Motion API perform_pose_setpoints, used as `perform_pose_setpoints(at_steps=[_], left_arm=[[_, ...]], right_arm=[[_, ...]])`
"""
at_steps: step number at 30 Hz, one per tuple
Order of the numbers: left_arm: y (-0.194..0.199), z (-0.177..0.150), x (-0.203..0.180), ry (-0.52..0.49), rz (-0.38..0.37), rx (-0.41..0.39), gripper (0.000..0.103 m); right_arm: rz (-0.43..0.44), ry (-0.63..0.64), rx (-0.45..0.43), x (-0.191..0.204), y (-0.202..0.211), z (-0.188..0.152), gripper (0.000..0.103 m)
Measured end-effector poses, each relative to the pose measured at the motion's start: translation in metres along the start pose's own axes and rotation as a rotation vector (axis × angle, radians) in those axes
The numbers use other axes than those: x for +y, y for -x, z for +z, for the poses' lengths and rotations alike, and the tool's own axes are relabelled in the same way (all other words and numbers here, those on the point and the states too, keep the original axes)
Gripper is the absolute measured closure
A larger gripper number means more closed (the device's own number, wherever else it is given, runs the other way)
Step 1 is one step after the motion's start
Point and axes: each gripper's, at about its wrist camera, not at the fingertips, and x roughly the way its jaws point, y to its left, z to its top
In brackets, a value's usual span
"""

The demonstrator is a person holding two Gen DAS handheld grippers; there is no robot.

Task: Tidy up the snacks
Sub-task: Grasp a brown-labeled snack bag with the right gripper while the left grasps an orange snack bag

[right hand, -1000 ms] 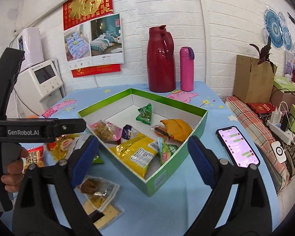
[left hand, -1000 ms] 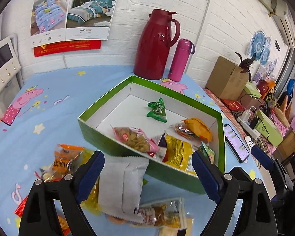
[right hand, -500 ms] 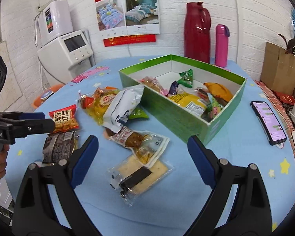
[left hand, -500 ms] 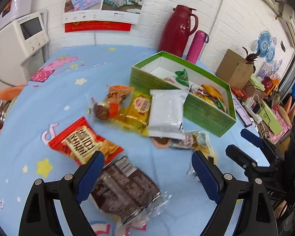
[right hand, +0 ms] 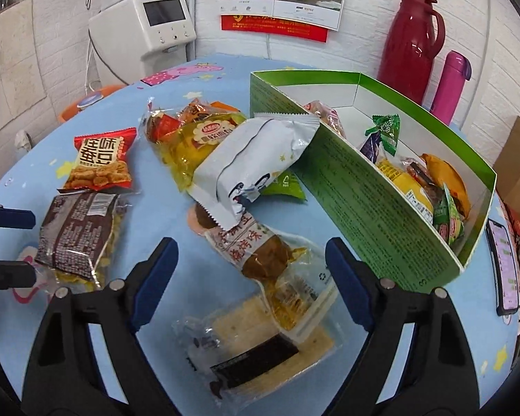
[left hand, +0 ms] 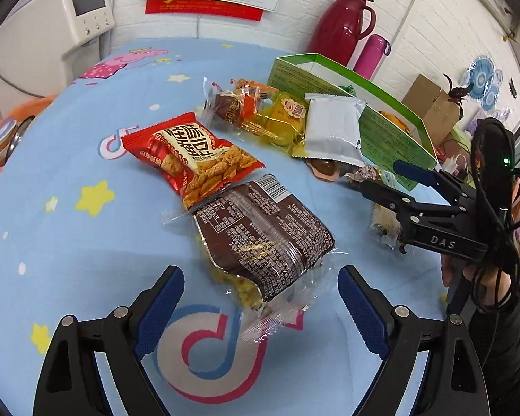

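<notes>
My left gripper [left hand: 260,312] is open, low over the blue cloth, its blue pads on either side of the near end of a brown snack pack [left hand: 263,239]. Behind that lie a red pack [left hand: 194,159], a yellow pack [left hand: 280,118] and a white pack [left hand: 332,131] that leans on the green box [left hand: 381,128]. My right gripper [right hand: 251,277] is open too. A clear pack with a brown snack [right hand: 263,260] and a cracker pack [right hand: 260,343] lie between its fingers. The green box [right hand: 364,187] holds several snacks.
A red thermos jug [left hand: 339,27] and a pink bottle [left hand: 371,55] stand behind the box. A phone [right hand: 506,267] lies to the right of it. A white machine [right hand: 149,24] stands at the back left, and a cardboard box [left hand: 430,107] at the far right.
Both grippers have drawn back from the box toward the loose packs on the near side of the table. The left one now straddles the brown pack. Both stay open.
</notes>
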Motion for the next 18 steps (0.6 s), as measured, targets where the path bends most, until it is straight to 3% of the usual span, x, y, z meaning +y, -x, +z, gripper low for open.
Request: perform_pose_setpoints(at_steps=[3,5,8,14,18], left_arm=[[0.001,0.004,0.004,0.010,0.009,-0.011,0.011],[0.003,0.010,0.007,0.026,0.007,-0.020,0.011],[0.004,0.021,0.004,0.018,-0.008,-0.038,0.011],[-0.005,0.043,-0.018,-0.065,-0.016,-0.058,0.011],[-0.010,0.061,-0.015,-0.033,-0.032,-0.062,0.011]], right_arm=[[-0.005,0.038,0.014,0.000,-0.010,0.003,0.016],[-0.006,0.047,0.033,0.000,-0.018,0.005,0.024],[-0.003,0.034,0.069,-0.001,-0.024,0.004,0.061],[-0.007,-0.008,0.055,-0.003,-0.014,-0.004,0.067],[0.014,-0.074,0.020,-0.010,0.003,-0.008,0.067]])
